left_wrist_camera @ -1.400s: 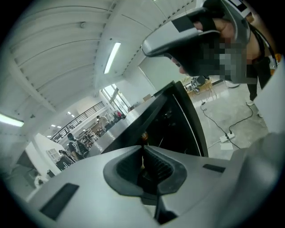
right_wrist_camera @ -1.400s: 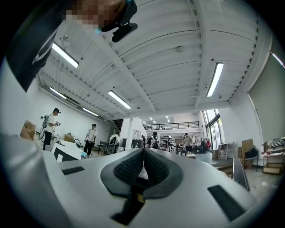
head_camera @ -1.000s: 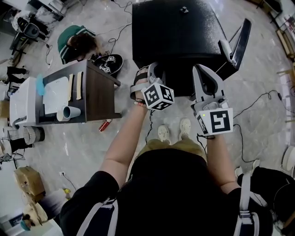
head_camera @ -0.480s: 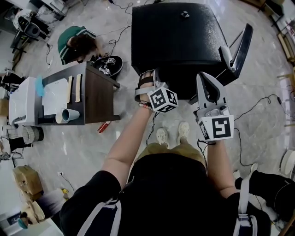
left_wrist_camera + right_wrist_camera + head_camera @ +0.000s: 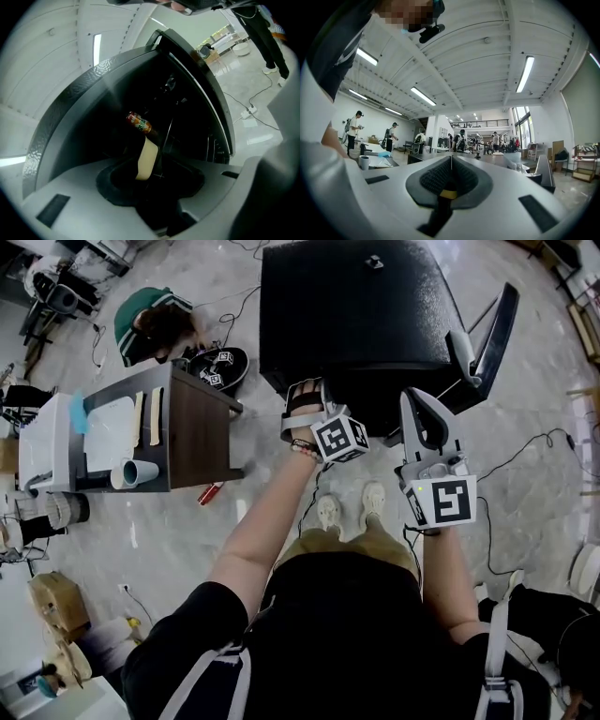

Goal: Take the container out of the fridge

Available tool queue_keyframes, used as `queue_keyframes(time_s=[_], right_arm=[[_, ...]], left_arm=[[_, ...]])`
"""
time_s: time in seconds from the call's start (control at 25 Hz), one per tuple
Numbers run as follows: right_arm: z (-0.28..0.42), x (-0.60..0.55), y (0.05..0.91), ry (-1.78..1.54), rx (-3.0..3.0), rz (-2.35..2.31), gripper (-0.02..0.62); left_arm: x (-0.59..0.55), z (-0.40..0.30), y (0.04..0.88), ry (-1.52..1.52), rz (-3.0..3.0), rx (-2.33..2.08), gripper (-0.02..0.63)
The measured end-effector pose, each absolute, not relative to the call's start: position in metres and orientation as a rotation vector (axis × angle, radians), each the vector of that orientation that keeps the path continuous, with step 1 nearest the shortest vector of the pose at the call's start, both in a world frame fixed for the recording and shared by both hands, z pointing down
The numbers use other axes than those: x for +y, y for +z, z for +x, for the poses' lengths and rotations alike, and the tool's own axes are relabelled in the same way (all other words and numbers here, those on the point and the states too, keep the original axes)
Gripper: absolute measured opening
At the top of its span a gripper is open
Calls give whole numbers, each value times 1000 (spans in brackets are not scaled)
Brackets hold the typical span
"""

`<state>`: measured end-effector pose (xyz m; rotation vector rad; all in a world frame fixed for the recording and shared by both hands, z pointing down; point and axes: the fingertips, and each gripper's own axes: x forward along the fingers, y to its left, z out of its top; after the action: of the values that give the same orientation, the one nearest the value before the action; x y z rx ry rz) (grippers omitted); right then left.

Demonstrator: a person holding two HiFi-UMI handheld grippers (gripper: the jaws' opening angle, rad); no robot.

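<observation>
A small black fridge point(image 5: 356, 306) stands on the floor in front of me, its door point(image 5: 487, 329) swung open to the right. My left gripper point(image 5: 305, 399) reaches into the fridge's front opening. In the left gripper view the inside is dark. A container point(image 5: 146, 157) with a pale cream body and a red and green label end point(image 5: 139, 123) stands straight ahead, in line with the gap of the left gripper point(image 5: 152, 180). Its jaws are opening and do not press on the container. My right gripper point(image 5: 419, 409) is shut and empty beside the opening, seen also in its own view as the right gripper point(image 5: 451, 173).
To the left stands a brown table point(image 5: 202, 432) with a white tray point(image 5: 111, 432) and a paper cup point(image 5: 139, 472). A person in green point(image 5: 155, 322) crouches behind it. A red item point(image 5: 212, 494) and cables point(image 5: 525, 451) lie on the floor.
My left gripper has moved forward and up into the fridge's opening. My right gripper has hardly shifted.
</observation>
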<state>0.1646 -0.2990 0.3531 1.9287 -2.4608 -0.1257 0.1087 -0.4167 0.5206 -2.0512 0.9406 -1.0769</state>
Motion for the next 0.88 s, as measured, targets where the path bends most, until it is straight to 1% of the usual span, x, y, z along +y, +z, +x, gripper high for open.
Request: queue_keyframes(time_s=[0.12,0.24,0.88], right_arm=[[169,-303,355,-115,-2461,1930,37],[173,-305,355,-112,-2463,1927,37],[198,-320,374,-52,-2477,1905,37]], left_arm=[[-426,112,517,-1042,-2030,990,190],[-436,116,516,-1038,-1983,998,200],[-483,137,544,-1181,-2038,988,225]])
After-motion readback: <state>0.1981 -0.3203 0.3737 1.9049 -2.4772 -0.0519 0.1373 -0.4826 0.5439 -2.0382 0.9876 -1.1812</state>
